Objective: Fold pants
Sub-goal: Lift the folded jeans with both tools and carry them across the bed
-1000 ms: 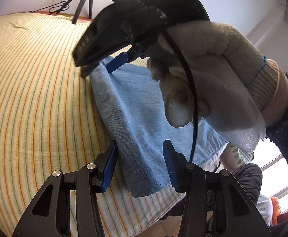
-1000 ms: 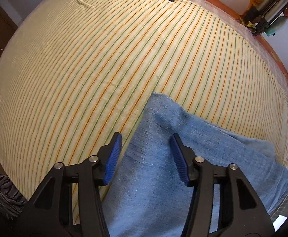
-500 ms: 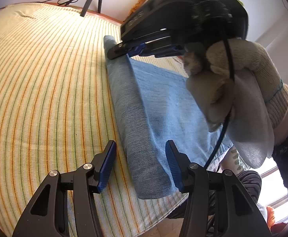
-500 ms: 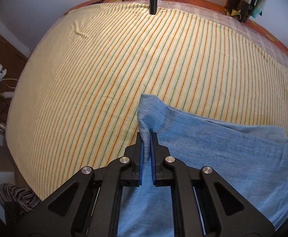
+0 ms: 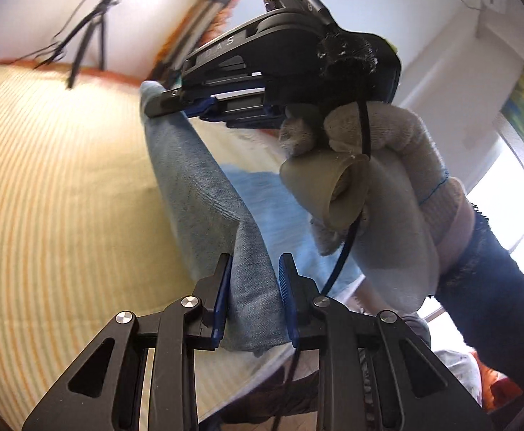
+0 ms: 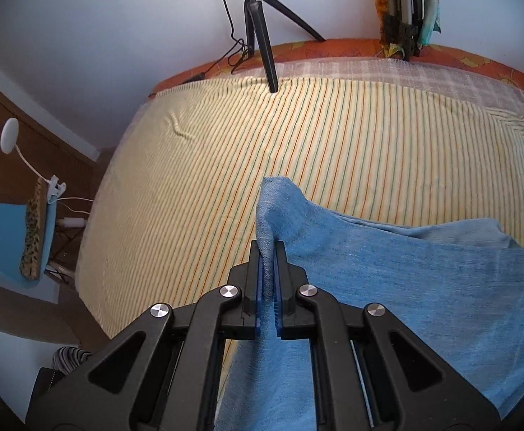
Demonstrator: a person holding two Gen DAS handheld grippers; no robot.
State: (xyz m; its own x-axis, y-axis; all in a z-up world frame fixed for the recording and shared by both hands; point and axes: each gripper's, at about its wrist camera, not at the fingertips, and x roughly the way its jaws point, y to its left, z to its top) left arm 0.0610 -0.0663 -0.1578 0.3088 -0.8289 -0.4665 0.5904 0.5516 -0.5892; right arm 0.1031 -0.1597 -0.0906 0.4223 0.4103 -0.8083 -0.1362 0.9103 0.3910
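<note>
The pants (image 6: 405, 273) are light blue denim, greyer on their folded edge. The sheet (image 6: 297, 151) is pale yellow with thin orange and green stripes, over an orange leaf-patterned mattress (image 6: 333, 48). Both grippers (image 5: 254, 287) (image 6: 269, 269) are black with blue pads. The glove (image 5: 398, 179) is off-white, the tripod (image 6: 258, 25) black
</note>
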